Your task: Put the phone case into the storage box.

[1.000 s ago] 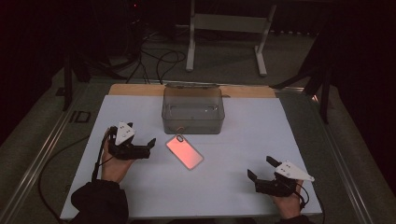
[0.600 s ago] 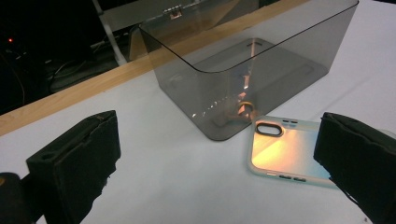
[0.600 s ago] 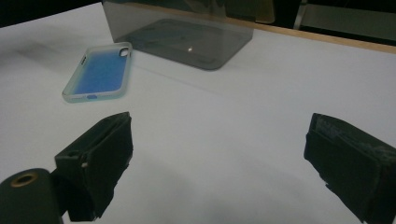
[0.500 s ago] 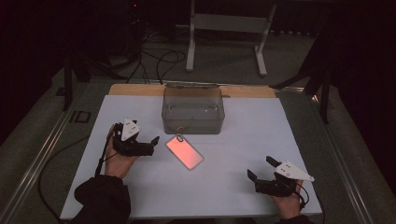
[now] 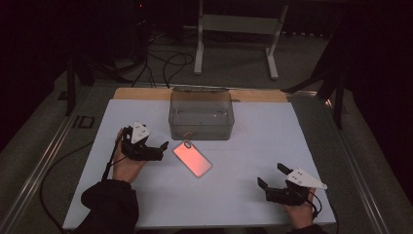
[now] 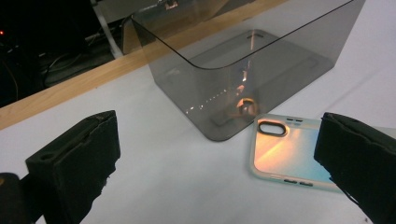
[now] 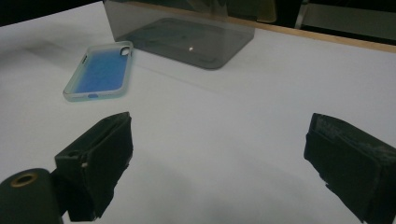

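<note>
A glossy phone case (image 5: 193, 158) lies flat at the middle of the white table (image 5: 272, 136), pink-orange from above, its camera cutout toward the box. In the left gripper view the phone case (image 6: 285, 154) is partly behind the right jaw; the right gripper view shows the phone case (image 7: 100, 71) as blue. Just beyond it stands a clear grey plastic box (image 5: 201, 127), empty. My left gripper (image 5: 162, 150) is open, its jaws pointing at the case's left edge, a short gap away. My right gripper (image 5: 271, 174) rests open near the front right, well clear of the case.
A wooden strip (image 5: 146, 93) runs along the table's far edge behind the box (image 6: 261, 70). Past the table stand a metal frame (image 5: 234, 24) and loose cables on the dark floor. Bare white surface stretches between the box (image 7: 187, 42) and the right gripper (image 7: 219, 140).
My left gripper has moved a little forward and right, closer to the phone case. The right gripper, the case and the box have stayed put.
</note>
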### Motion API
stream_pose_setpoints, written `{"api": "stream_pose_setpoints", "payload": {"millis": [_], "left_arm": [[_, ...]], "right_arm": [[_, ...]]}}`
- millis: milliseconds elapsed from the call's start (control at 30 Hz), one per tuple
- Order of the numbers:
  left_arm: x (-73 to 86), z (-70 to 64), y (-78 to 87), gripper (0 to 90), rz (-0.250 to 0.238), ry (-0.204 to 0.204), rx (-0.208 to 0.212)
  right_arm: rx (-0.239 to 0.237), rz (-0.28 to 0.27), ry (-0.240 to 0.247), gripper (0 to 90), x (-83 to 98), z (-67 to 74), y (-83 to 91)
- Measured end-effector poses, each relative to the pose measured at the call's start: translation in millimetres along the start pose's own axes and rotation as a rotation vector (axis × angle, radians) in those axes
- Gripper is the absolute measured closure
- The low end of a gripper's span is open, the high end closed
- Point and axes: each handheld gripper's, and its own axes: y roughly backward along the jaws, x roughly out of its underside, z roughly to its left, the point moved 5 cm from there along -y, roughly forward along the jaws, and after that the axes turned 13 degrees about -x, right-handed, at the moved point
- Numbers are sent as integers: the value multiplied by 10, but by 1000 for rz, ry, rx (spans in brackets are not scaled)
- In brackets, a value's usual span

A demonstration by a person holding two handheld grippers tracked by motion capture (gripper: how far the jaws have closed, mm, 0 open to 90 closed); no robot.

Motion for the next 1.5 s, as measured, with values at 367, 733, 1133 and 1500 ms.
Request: {"api": "stream_pose_setpoints", "payload": {"millis": [367,733,1133,1500], "left_arm": [[25,-60,-94,12,25,-13,25],[36,-125,-203,31,68,-12,49],[81,-203,-309,105,108,-23,63],[116,-246,-401,165,137,-21,45]], "right_arm": [[0,1,1,79,0,0,-1],[1,3,2,79,1,-2,-2],[1,5,3,78,3,-5,-3],[2,7,4,78,5,-7,-4]]}}
